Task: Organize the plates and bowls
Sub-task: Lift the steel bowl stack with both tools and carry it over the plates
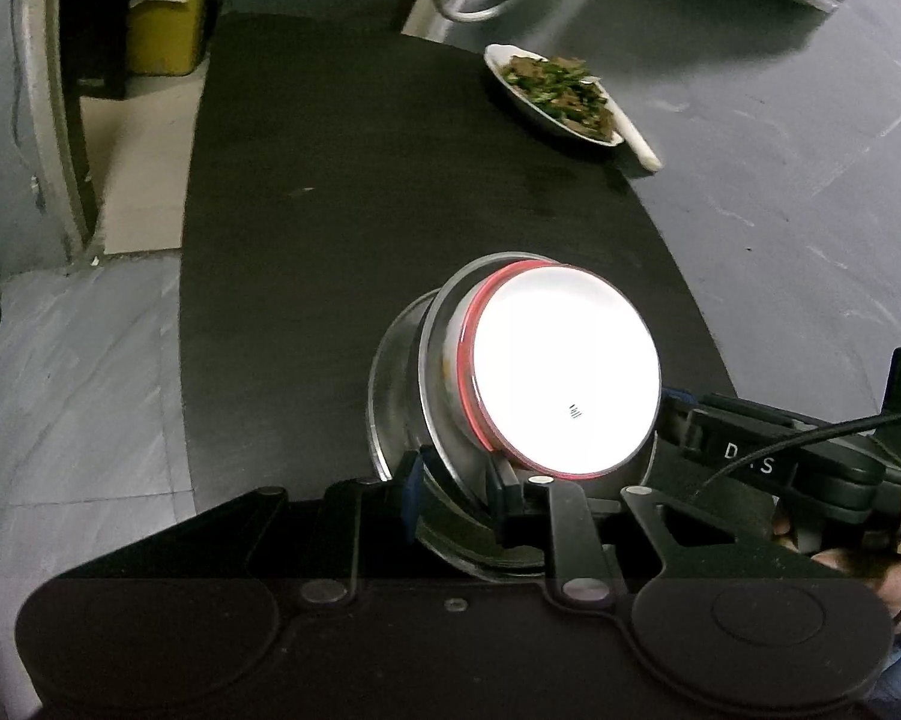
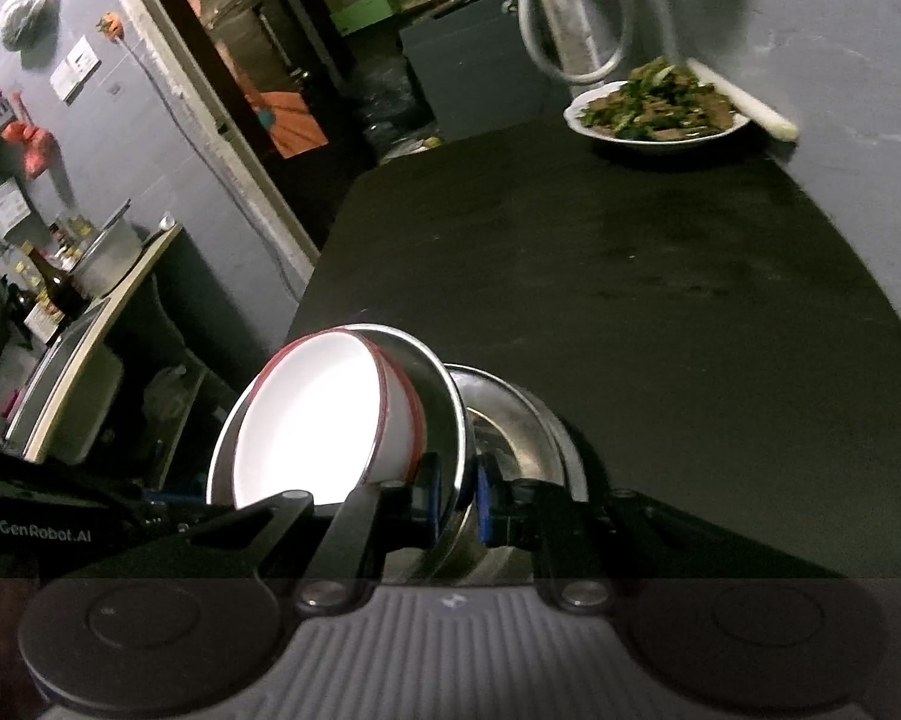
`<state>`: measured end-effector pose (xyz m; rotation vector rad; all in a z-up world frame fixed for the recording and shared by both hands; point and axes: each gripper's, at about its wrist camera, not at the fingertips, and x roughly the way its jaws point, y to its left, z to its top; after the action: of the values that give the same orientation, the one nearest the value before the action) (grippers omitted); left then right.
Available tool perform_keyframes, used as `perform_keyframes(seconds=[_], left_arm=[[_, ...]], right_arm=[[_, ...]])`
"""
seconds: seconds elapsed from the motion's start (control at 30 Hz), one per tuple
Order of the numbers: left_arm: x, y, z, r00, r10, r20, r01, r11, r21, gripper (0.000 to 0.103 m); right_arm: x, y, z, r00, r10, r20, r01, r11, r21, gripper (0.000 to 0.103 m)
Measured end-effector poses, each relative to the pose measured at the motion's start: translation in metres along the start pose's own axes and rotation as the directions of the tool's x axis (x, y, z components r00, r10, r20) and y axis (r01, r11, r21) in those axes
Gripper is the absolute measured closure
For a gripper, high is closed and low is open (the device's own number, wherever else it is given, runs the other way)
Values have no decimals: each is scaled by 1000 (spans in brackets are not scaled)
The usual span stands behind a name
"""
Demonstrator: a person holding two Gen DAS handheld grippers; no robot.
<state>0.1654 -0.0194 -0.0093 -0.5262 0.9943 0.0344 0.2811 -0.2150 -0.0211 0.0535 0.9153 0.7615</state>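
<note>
Steel bowl (image 1: 444, 420) sits nearest my left gripper (image 1: 456, 489), whose fingers pinch its near rim. It stands tilted on edge, with a red-rimmed white bowl (image 1: 564, 372) nested inside, glaring under the light. A second steel bowl (image 1: 390, 384) lies behind, touching the first. From the right wrist I see my right gripper (image 2: 456, 501) clamping the same steel bowl (image 2: 444, 420) rim between blue pads; the white bowl (image 2: 312, 420) faces left, the second bowl (image 2: 522, 432) to the right. All rest at the near end of the black table (image 2: 630, 276). A plate of food (image 2: 654, 114) with a white spoon (image 2: 744, 99) sits at the far end, well apart.
</note>
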Motion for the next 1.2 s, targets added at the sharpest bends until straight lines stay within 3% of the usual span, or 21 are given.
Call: perform_keyframes(seconds=[0.43,1.2], left_arm=[[19,5,5,999,22,-40,-24,999,-45,79],[30,-6,10,995,28,-92,-29,1000,-7,79]], right_arm=[[19,3,6,999,-1,-33,1,1000,-17,90],[15,-1,-5,996,-47,-75,49,998,32,90]])
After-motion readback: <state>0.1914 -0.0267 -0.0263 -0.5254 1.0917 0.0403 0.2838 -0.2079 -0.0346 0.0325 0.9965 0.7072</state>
